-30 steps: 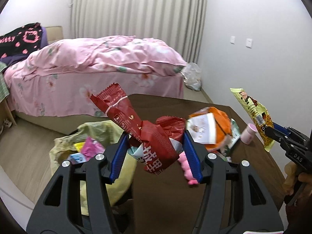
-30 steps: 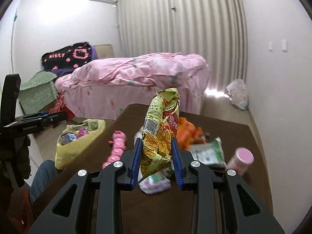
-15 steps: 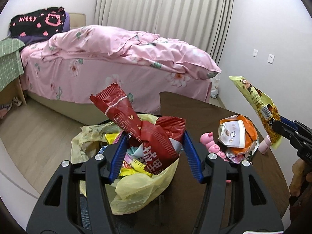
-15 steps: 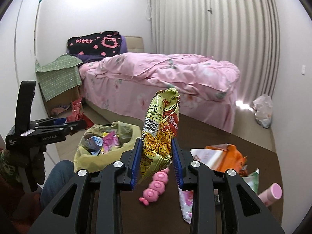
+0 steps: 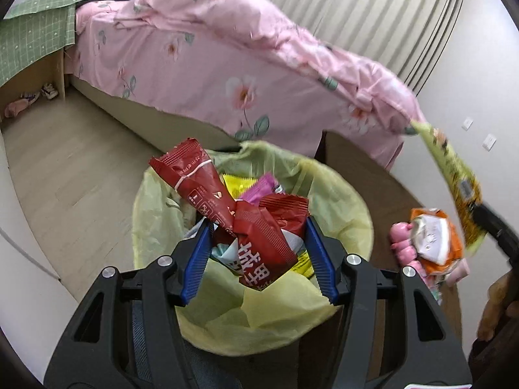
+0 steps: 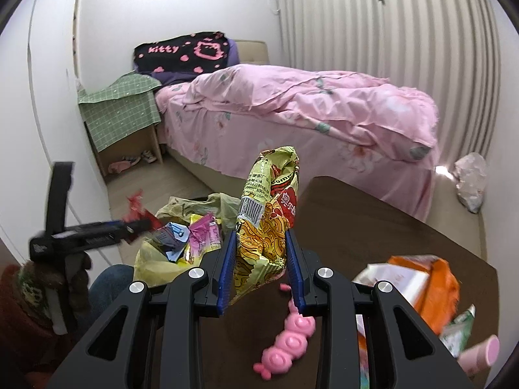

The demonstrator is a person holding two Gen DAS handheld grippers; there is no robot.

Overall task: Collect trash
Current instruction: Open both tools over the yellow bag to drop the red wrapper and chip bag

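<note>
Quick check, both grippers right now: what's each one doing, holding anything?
Left gripper: closed on the red wrapper, over the yellow trash bag.
Right gripper: closed on the yellow noodle packet.

Pink floral bed (image 6: 292,107) by pleated curtain (image 6: 389,32); black Kitty blanket (image 6: 181,52) at its head; green checked cloth (image 6: 120,103) over bedside stand; pink toy (image 6: 288,343) on brown counter (image 6: 373,220).

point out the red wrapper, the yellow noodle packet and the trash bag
red wrapper (image 5: 259,227), left wrist view, on its crumpled middle between the jaws
yellow noodle packet (image 6: 262,227), right wrist view, on its printed front above the jaws
trash bag (image 5: 340,201), left wrist view, on its yellow-green rim
</note>
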